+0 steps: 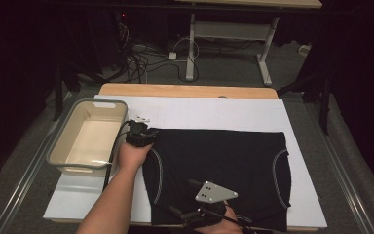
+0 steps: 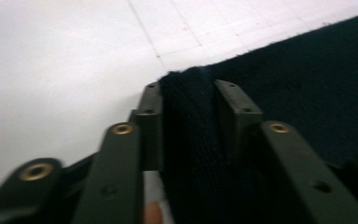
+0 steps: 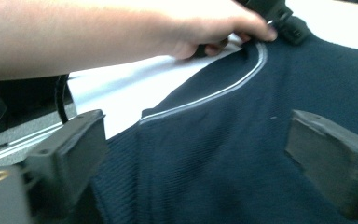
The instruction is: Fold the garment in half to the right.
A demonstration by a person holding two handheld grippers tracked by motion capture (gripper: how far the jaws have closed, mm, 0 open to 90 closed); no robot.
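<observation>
Dark knit garment (image 1: 219, 170): left gripper (image 2: 189, 100) jaws clamp its far-left corner; right gripper (image 3: 196, 158) jaws stand open over the near-left edge. Risk: thin clamped fold slipping free under tension.

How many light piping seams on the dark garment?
2: left seam curving below the left gripper; right seam near the garment's right edge. Others may be hidden underneath.

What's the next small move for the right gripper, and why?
Probably lower the right gripper onto the near left edge of the dark garment and close. Its jaws stand wide with cloth beneath but not pinched, while the left gripper already clamps the far left corner.
</observation>
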